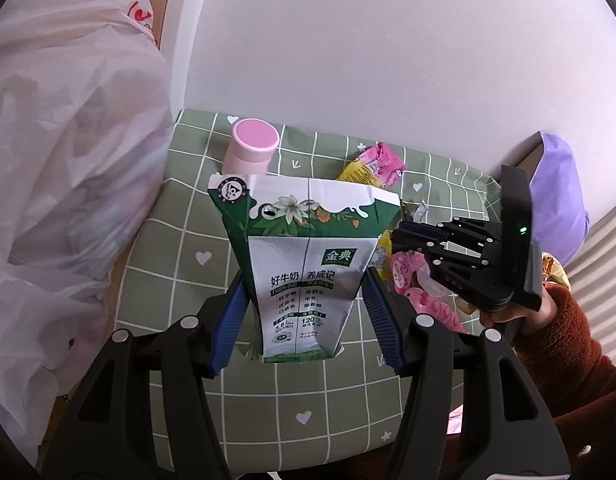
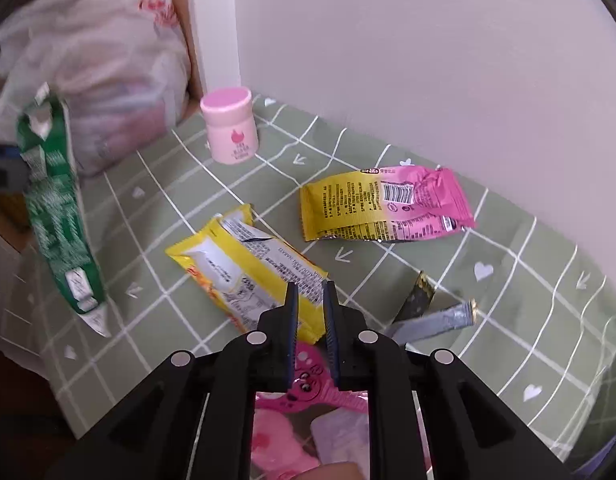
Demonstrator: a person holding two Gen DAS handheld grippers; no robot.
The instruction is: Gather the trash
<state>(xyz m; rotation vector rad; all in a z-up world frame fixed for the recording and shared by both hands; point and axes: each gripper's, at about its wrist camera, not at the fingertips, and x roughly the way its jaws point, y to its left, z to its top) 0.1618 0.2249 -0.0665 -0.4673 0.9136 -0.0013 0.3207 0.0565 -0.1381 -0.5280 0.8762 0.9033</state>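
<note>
My left gripper [image 1: 304, 276] is shut on a flattened green and white milk carton [image 1: 308, 216], its blue pads pressing both sides, and holds it upright above the tablecloth. In the right wrist view the carton [image 2: 56, 216] hangs at the left in front of a white plastic bag [image 2: 96, 80]. My right gripper [image 2: 310, 286] is open by a narrow gap with nothing between its pads. It hovers over the near end of a yellow wrapper [image 2: 236, 264] and a pink package [image 2: 308, 376]. A pink and yellow wrapper [image 2: 388, 204] lies farther back.
A green checked tablecloth [image 2: 508, 300] covers the table, which meets a white wall. A pink jar [image 2: 230, 128] stands at the back left. A silver and gold foil strip [image 2: 436, 316] lies to the right. A purple object [image 1: 556, 200] sits at the right edge.
</note>
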